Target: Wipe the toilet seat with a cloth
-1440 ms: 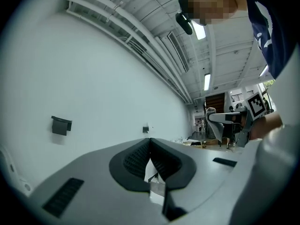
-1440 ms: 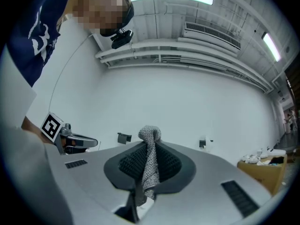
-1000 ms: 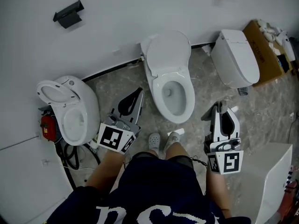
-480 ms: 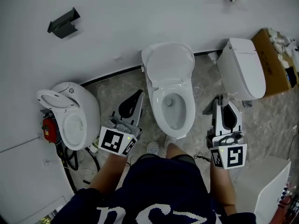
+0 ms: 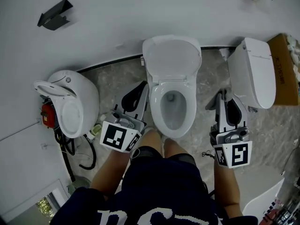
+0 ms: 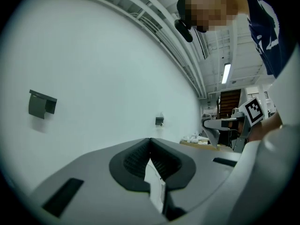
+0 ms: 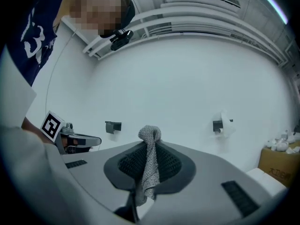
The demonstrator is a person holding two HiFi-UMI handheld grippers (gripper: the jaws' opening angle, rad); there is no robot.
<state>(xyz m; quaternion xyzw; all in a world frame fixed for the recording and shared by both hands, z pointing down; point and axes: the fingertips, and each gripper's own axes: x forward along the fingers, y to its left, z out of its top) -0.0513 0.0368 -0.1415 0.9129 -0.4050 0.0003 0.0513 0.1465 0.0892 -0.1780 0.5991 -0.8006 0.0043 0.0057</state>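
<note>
Now centred between both tools: toilet (image 5: 172,131), where a second back it sat off-centre and farther up. Feet almost gone beneath the bowl front. Judged: approach finished, wiping not yet begun.

Seat (image 5: 155,108): glossy white oval ring, down on the bowl. Lid (image 5: 172,55): up against the wall, smooth, rounded. Neither touched by a tool.

Right tool (image 5: 224,93): beside the bowl's right flank, apart from it, clamped on the cloth (image 7: 149,165). Cloth grey, coarse knit, limp. Small tuft poking above the closed tips, tail hanging down between the ribbed black pads.

Left tool (image 5: 142,85): just beside the bowl's left flank, tips pressed together. White sliver low in the gap behind the tips, nature not to be told. Matt grey shell, dark ribbed pads.

Floor (image 5: 206,78): mottled grey stone, hard, dull sheen. Wall (image 5: 117,18): plain white.

Neighbours: left toilet (image 5: 70,104), squat and rounded, lid raised; right toilet (image 5: 255,74), boxy, lid shut. Box (image 5: 287,62): brown card, far right edge.

Next, as judged: right tool over and down to the seat ring, cloth to the surface of it. Hard slick curve and little cloth exposed, so some risk of tips scraping instead of fabric wiping.
</note>
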